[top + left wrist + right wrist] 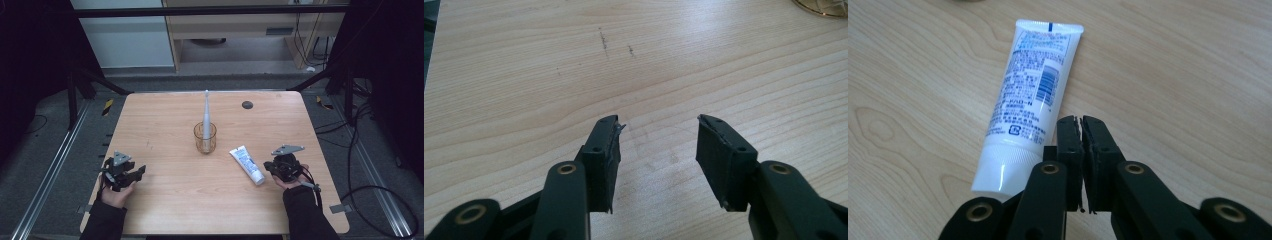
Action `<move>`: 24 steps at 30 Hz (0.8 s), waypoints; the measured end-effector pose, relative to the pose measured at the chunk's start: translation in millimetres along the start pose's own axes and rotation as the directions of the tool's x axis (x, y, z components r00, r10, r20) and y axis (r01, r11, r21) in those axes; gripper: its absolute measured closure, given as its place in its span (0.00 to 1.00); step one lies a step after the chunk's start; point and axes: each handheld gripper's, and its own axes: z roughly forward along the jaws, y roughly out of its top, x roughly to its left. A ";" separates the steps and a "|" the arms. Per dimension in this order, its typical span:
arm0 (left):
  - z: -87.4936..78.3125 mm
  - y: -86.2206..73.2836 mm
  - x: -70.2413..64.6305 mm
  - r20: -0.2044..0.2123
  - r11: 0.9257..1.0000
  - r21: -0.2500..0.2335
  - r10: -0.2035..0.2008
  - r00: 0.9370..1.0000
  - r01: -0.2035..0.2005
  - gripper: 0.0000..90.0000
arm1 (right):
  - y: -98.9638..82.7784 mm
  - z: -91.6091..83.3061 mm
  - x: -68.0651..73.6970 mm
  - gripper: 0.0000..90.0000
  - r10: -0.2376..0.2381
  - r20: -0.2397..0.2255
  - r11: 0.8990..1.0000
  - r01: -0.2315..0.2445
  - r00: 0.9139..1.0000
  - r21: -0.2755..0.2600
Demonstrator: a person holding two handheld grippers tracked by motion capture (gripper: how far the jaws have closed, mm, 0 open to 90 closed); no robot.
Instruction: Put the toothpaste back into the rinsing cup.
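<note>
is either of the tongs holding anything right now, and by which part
Nothing is held. The right tongs are shut with nothing between them, beside the toothpaste tube lying on the table. The left tongs are open over bare wood.

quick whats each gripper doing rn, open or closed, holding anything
Left gripper: open, nothing between its jaws, over bare table.
Right gripper: closed, holding nothing; the toothpaste tube lies on the table just beside its jaws.
</note>
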 end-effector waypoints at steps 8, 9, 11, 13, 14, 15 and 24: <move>1.3 0.3 -0.3 0.000 1.000 0.004 0.000 1.000 0.000 0.57 | 19.4 -4.1 2.7 0.89 0.015 -0.007 0.999 -0.015 1.000 -0.028; 1.6 0.3 -0.3 0.000 1.000 0.005 0.001 1.000 -0.001 0.57 | 22.6 -3.9 3.5 0.88 0.014 -0.011 0.999 -0.014 1.000 -0.031; 2.0 0.6 -0.3 0.000 1.000 0.007 0.004 1.000 -0.004 0.57 | 29.0 -3.2 5.0 0.86 0.013 -0.013 0.999 -0.013 1.000 -0.034; 2.5 1.4 -0.6 0.002 1.000 0.004 0.005 1.000 -0.005 0.57 | 35.1 -3.4 7.3 0.84 0.016 -0.016 0.999 -0.017 1.000 -0.034; 3.0 2.0 -1.0 0.003 1.000 0.003 0.005 1.000 -0.005 0.57 | 37.7 -3.4 8.2 0.83 0.014 -0.018 0.999 -0.014 1.000 -0.038; 3.3 2.3 -1.2 0.004 1.000 0.004 0.006 1.000 -0.006 0.57 | 40.6 -3.5 9.1 0.82 0.013 -0.016 0.999 -0.014 1.000 -0.042; 7.8 6.0 -4.4 0.012 1.000 0.008 0.019 1.000 -0.019 0.57 | 55.0 2.2 16.0 0.70 0.009 -0.023 1.000 -0.009 1.000 -0.011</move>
